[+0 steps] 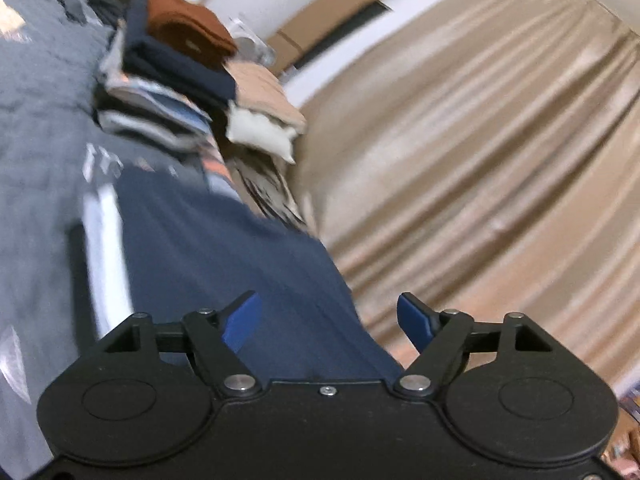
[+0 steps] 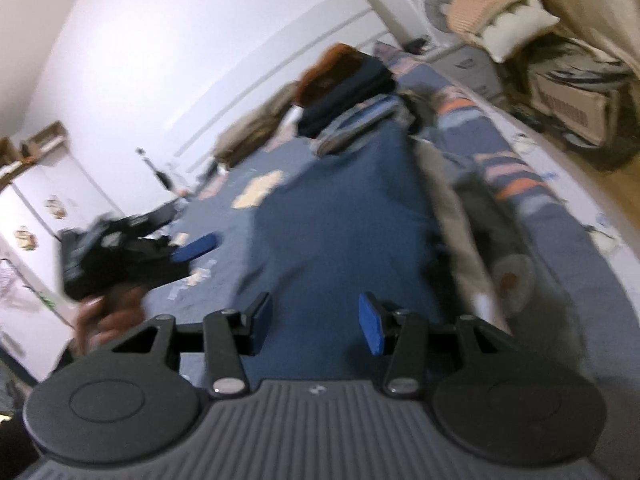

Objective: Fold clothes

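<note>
A navy blue garment lies spread flat on the bed, and it fills the middle of the right wrist view. My left gripper hovers over its near edge, open, with nothing pressed between the blue pads. My right gripper is also open above the same cloth, its pads apart and clear of the fabric. At the left of the right wrist view the left gripper shows blurred, held by a hand, with one of its blue pads over the bed cover.
A stack of folded clothes topped by a brown piece stands at the far end of the bed. A pale cloth lies along the garment's right side. A beige curtain, a cushion and a cardboard box are beyond the bed.
</note>
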### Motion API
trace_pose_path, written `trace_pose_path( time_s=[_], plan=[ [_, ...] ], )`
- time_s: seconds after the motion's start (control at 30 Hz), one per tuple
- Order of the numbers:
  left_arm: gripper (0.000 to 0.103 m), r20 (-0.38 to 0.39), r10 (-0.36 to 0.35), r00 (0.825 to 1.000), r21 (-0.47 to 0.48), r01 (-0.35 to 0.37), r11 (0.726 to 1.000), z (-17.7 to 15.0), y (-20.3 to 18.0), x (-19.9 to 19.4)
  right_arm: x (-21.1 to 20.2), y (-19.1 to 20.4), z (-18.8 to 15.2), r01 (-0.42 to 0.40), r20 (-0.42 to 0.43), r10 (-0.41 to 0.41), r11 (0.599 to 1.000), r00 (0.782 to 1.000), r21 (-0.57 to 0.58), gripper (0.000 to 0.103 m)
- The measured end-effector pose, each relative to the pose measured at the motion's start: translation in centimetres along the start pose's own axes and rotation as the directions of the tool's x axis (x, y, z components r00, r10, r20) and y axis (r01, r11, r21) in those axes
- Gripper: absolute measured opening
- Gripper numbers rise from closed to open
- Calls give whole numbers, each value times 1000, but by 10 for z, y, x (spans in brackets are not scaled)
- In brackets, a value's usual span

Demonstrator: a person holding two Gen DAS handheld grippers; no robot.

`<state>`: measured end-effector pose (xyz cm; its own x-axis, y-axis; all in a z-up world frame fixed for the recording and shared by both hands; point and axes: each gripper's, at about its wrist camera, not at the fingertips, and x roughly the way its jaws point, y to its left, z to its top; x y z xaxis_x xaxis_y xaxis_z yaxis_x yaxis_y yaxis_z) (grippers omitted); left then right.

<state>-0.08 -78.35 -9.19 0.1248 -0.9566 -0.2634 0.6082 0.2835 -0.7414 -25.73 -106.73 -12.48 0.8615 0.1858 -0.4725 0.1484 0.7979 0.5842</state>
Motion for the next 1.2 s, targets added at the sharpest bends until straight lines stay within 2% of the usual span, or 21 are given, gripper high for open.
trace_pose_path(
  time_s=[0.13,0.27,0.33,0.37,0.43,0.5,0.63,0.73,0.87,1.07,1.2],
  plan=[
    [75,-82,-36,996,-19,35,999,-40,-11,2,-5,-20,-8,-15,1,15,999,1000,45,46],
    [81,-153,32,988,-43,-38,998,-71,-7,8,-9,-23,-12,-9,-3,9,999,1000,33,46],
    [81,-161,62,985,-28,-68,997,-78,-9,7,-12,-22,-10,-8,-6,9,999,1000,44,47],
    [81,-155,79,985,-12,-82,997,-79,-12,5,-14,-20,-10,-1,-8,1,999,1000,39,47],
    [90,-148,110,983,18,-109,994,-79,-21,0,-19,-15,-9,20,-9,-19,999,1000,26,47],
    [95,-129,150,980,64,-142,988,-79,-31,-8,-24,-9,-8,40,-8,-39,999,999,10,47],
    [102,-82,234,969,146,-221,964,-76,-54,-25,-35,3,-7,108,4,-107,993,994,-49,54],
    [103,-33,291,956,206,-278,938,-73,-76,-38,-41,15,-5,173,15,-172,980,985,-98,59],
    [103,-31,409,912,285,-385,878,-70,-102,-42,-47,28,-2,228,24,-227,964,974,-134,68],
    [103,-36,570,821,409,-508,758,-69,-131,-35,-51,49,6,262,28,-261,951,965,-163,79],
    [103,-47,594,803,424,-522,740,-63,-139,-34,-54,63,9,263,25,-262,951,965,-163,82]
  ],
)
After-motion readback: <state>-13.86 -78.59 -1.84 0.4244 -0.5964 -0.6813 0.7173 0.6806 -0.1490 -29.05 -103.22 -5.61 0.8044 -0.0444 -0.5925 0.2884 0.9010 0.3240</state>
